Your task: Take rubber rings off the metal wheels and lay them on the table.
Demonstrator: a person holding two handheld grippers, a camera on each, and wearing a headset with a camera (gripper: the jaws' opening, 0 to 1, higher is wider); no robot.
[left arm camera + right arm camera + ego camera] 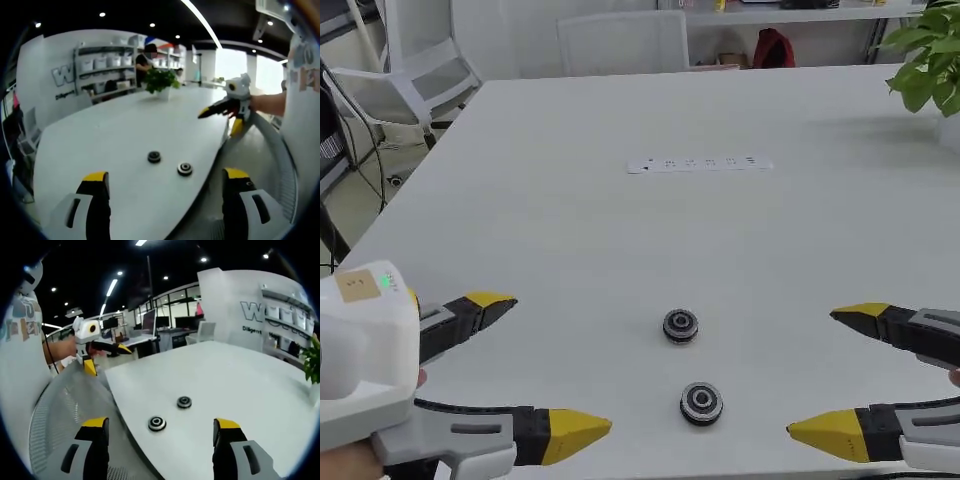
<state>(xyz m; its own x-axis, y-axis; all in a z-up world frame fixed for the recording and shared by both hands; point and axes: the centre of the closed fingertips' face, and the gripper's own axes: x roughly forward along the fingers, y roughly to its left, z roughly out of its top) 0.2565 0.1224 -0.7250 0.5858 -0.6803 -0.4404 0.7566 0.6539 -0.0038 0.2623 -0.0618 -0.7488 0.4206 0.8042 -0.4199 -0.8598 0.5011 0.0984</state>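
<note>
Rubber rings (667, 327): on two metal wheels (701, 402), second at 6 o'clock; likely soft, stretchy; pinch outer edge.
Left gripper (558, 364), right gripper (812, 372): jaws apart, empty.

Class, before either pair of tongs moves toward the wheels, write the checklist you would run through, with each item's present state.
1. Left tongs open, holding nothing: ok.
2. Right tongs open, holding nothing: ok.
3. Near wheel and far wheel lying flat, apart from each other, between the two tongs: ok.
4. Dark rubber ring on each wheel: ok, both look fitted.
5. Bare table for laying rings, short of the power strip: ok.
6. How tightly the rings grip the metal: cannot tell.
</note>
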